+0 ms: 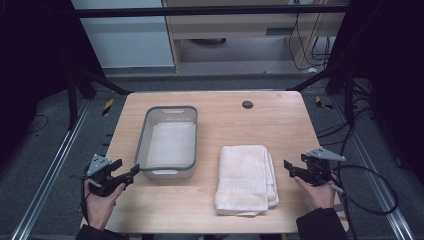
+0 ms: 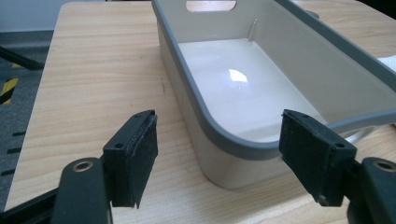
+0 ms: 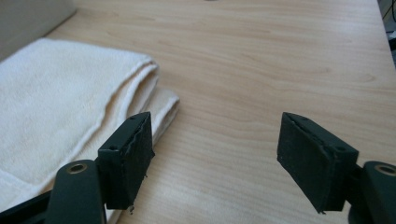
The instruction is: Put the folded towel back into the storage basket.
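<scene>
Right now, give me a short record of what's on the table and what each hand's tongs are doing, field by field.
surface: wooden table
tub: grey plastic tub, empty, on the left half of the table
towel: folded white towel, flat on the table to the right of the tub
left tongs: open, nothing between the jaws, pointing at the tub's near corner
right tongs: open, nothing between the jaws, beside the towel's right edge, not touching it
small dark spot: on the far side of the table
</scene>
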The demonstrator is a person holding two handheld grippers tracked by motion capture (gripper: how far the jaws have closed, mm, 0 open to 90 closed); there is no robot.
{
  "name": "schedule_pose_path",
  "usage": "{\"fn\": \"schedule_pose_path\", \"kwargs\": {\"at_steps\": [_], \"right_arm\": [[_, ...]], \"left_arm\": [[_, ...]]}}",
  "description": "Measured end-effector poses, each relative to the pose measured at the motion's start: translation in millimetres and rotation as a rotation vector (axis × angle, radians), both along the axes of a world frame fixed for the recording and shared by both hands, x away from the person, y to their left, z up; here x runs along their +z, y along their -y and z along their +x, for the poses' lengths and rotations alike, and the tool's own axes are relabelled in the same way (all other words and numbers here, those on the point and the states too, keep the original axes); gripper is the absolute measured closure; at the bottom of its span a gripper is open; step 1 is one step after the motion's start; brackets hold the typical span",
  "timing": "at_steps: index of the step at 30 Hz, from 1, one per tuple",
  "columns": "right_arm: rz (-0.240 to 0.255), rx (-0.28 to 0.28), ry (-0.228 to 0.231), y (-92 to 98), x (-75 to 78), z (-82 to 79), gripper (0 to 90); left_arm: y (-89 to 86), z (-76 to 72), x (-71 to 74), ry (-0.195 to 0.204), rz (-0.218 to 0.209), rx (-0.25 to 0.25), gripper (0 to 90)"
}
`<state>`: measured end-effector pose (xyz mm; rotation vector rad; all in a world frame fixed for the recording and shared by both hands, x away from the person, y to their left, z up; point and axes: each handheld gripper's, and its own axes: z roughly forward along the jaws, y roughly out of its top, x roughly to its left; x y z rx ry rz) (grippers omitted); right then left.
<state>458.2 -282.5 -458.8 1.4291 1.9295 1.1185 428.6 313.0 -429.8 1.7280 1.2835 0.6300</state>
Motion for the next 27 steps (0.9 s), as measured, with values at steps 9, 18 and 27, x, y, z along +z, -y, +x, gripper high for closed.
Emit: {"fn": "schedule_pose_path", "kwargs": {"at_steps": [9, 18, 27], "right_arm": [[0.042, 0.01, 0.03, -6.9, 18.2, 7.2, 27.9], [0.06, 0.033, 0.041, -16.7, 28.9, 15.3, 28.0], [0.054, 0.056, 0.054, -22.1, 36.3, 20.6, 28.1]], "left_arm": [[6.5, 2.1, 9.7, 0.015, -0.009, -0.01, 27.6], [20.5, 5.7, 17.1, 0.025, -0.003, -0.036, 27.6], [38.7, 7.9, 25.1, 0.048, 0.008, -0.065, 27.8]]}}
